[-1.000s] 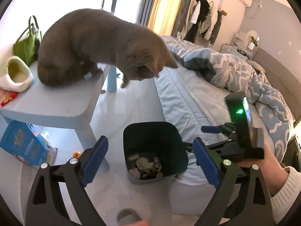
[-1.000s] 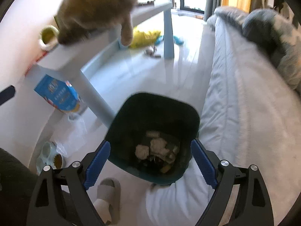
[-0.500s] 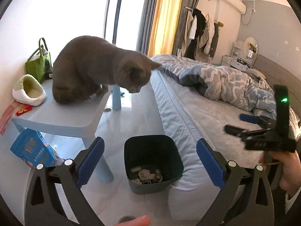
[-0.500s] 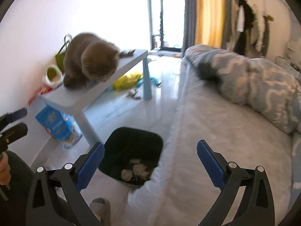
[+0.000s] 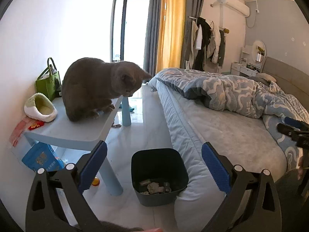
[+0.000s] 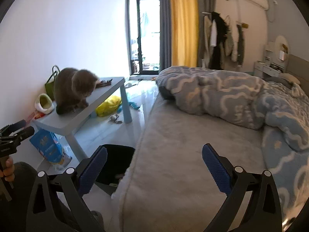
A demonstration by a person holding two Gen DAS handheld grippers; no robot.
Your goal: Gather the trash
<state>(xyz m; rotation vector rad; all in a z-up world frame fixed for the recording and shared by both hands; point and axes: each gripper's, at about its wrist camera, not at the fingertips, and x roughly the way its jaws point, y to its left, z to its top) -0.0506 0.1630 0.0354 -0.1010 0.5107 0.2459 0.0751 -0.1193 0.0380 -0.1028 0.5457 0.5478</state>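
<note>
Bin (image 5: 159, 176) contents: left wrist only

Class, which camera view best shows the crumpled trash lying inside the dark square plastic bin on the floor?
The left wrist view. It looks down into the dark square plastic bin, so the crumpled trash at the bottom is plain. In the right wrist view the bin is half hidden behind the bed's edge and a gripper finger, with its contents barely visible.

Bin (image 5: 159, 176) on floor between table (image 5: 77, 133) and bed (image 5: 222, 135), cat (image 5: 96, 87) on table
</note>
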